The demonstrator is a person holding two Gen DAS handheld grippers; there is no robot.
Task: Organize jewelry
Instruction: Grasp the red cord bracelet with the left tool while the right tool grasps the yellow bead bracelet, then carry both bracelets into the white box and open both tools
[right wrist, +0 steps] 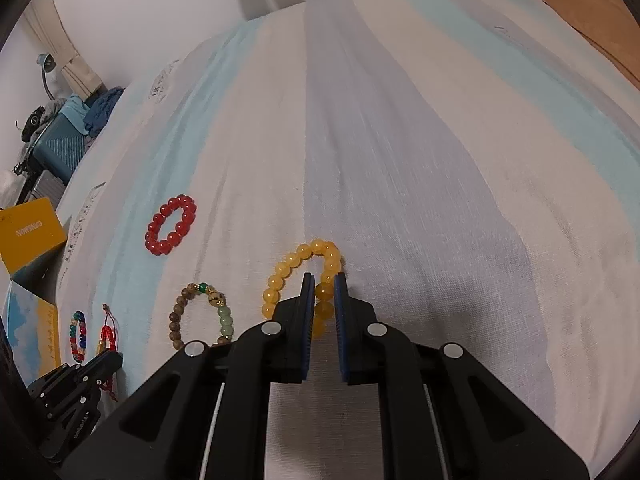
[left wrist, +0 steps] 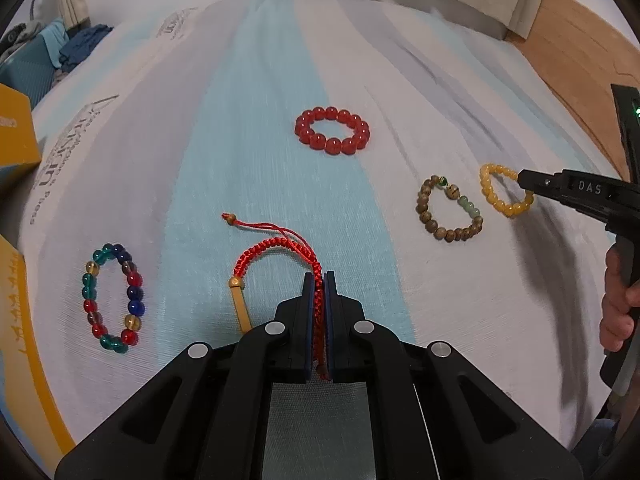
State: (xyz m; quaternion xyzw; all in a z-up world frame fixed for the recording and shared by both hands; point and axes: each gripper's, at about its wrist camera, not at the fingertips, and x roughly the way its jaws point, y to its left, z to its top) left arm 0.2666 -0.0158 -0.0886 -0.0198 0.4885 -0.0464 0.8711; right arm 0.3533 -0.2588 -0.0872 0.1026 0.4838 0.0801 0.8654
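Note:
My left gripper point(left wrist: 319, 278) is shut on a red braided cord bracelet point(left wrist: 276, 252) with a gold bead and tag; the bracelet lies on the striped bedsheet. My right gripper point(right wrist: 323, 278) is shut on a yellow bead bracelet point(right wrist: 298, 264), also seen in the left wrist view point(left wrist: 496, 192). A red bead bracelet point(left wrist: 332, 130) point(right wrist: 172, 224) lies farther back. A brown and green bead bracelet point(left wrist: 448, 208) point(right wrist: 200, 316) lies just left of the yellow one. A multicoloured bead bracelet point(left wrist: 114, 298) point(right wrist: 78, 336) lies at the left.
Yellow boxes point(left wrist: 14, 136) point(right wrist: 30, 232) stand at the bed's left edge. A blue suitcase with clothes point(right wrist: 60, 140) stands beyond. Wooden floor point(left wrist: 576, 52) lies to the right of the bed. The striped sheet point(right wrist: 440, 160) stretches ahead.

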